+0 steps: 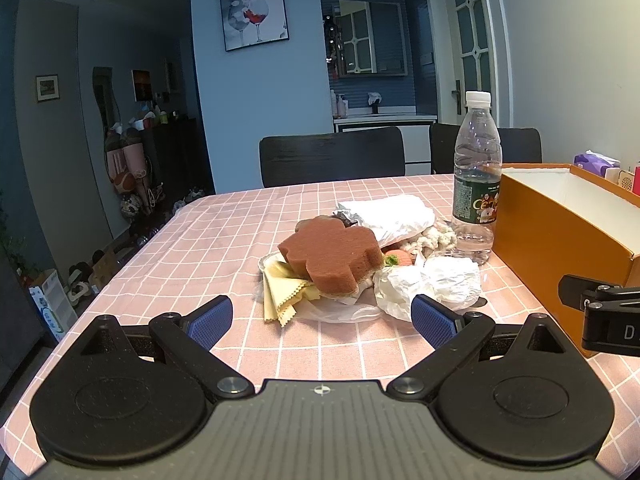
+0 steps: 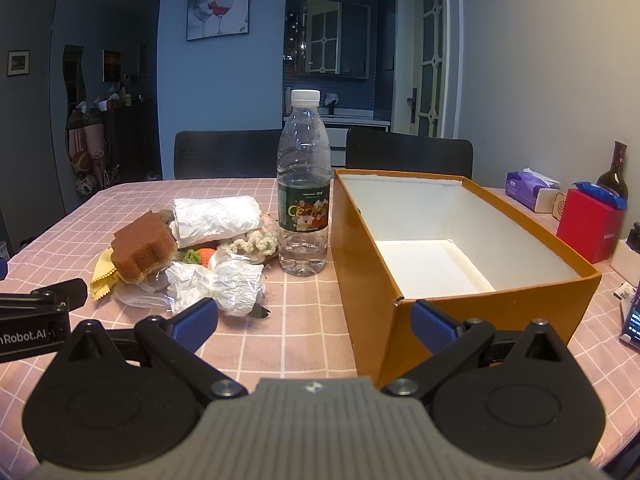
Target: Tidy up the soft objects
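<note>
Left wrist: sponge (image 1: 330,254) beyond hand-held gripper (image 1: 322,322)

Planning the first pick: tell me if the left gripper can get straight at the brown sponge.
Probably yes. The left gripper is open and faces the brown sponge, which lies on top of the pile with only bare tablecloth between. The yellow cloth and crumpled plastic sit lower, beside it.

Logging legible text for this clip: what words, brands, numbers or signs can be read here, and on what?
"nRobot.AI": cut off at the frame edge, on the left tongs body, seen from the right wrist view.
"D": cut off, on the right tongs body, seen from the left wrist view.
"Ce": large gold letters on the water bottle label; the rest is blurred.
Red box: small print, too small to read.
Phone screen: text too blurred to read.
</note>
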A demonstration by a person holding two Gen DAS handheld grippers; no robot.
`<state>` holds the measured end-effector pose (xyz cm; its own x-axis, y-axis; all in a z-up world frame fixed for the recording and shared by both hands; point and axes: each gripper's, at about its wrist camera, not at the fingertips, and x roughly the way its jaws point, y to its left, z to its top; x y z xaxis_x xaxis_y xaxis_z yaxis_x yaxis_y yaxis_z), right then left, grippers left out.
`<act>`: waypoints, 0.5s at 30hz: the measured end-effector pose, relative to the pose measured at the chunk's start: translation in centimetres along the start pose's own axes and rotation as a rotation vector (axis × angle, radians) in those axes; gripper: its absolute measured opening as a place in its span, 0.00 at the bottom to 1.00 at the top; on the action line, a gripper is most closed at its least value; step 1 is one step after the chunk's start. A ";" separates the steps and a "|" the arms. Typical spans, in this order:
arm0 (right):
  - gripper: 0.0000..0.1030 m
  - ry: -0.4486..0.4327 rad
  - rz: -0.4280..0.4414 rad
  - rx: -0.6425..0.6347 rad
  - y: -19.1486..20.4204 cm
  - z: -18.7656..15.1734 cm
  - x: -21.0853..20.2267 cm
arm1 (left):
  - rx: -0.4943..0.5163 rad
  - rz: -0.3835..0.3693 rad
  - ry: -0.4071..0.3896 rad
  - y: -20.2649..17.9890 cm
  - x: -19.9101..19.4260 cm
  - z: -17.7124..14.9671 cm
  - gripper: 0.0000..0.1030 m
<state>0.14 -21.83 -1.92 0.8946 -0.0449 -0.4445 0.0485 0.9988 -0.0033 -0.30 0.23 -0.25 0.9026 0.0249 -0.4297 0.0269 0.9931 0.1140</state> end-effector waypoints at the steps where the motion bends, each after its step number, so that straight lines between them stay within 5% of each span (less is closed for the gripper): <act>1: 0.98 -0.001 -0.001 -0.001 0.0 0.0 0.0 | 0.000 0.000 0.000 0.0 0.0 0.0 1.00; 15: 0.98 0.008 -0.003 -0.015 0.2 0.1 0.3 | -0.004 -0.009 0.013 0.1 0.2 0.1 1.00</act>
<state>0.47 -21.66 -1.99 0.8908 -0.0480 -0.4518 0.0447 0.9988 -0.0179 -0.10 0.30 -0.28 0.8965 0.0173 -0.4426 0.0336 0.9937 0.1068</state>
